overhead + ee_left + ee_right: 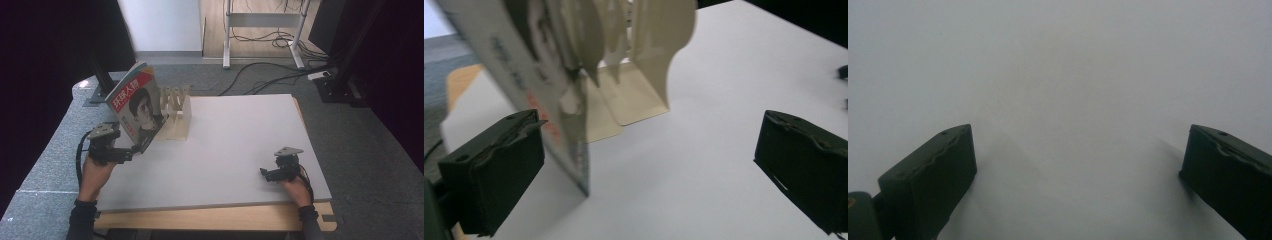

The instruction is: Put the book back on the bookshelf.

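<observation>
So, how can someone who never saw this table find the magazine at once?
Start at the white tabletop and go to its far left corner, where a cream rack stands. The magazine leans against the rack's left side, by the open left gripper. It alone has a printed cover: red and green with a portrait.

1. The right gripper (1073,180) is holding its two black jaws wide apart, nothing sitting between them.
2. The white table (1063,75) is lying bare just beyond them.
</observation>
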Demonstrator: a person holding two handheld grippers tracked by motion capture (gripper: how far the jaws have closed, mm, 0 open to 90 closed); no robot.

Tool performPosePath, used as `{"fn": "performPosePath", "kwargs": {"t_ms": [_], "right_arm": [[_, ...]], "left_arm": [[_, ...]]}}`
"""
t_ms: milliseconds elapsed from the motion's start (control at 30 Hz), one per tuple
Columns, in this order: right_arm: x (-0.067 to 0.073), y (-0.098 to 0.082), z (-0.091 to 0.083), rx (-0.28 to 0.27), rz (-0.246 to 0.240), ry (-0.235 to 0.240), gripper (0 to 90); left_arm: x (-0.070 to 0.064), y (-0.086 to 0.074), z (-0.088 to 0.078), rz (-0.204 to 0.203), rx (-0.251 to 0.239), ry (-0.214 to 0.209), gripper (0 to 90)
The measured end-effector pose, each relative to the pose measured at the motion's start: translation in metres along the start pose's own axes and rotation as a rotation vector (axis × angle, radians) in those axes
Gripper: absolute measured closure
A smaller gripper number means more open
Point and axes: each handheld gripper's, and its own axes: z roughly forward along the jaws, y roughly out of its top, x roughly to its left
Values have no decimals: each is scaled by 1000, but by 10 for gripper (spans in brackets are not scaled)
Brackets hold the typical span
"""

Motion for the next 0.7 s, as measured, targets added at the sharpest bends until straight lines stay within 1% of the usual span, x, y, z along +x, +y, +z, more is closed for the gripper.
{"fn": "performPosePath", "kwargs": {"t_ms": [133, 233, 367, 433, 533, 600, 700], "right_arm": [[0, 0, 0, -1, 0, 0, 3], [0, 0, 0, -2, 0, -1, 4], [0, 0, 0, -2, -1, 0, 5], [0, 0, 0, -2, -3, -1, 4], [0, 0, 0, -1, -2, -1, 3], [0, 0, 0, -2, 0, -2, 3], [0, 0, 0, -2, 0, -1, 3]], "left_arm": [[-15, -6, 12, 19, 21, -65, 0], [-27, -14, 25, 37, 28, -91, 0], [-40, -25, 46, 37, 26, -133, 0], [-45, -31, 57, 46, 41, -144, 0], [-53, -40, 72, 68, 71, -128, 0], [-58, -46, 82, 74, 89, -140, 0], [-63, -55, 96, 86, 128, -137, 0]]}}
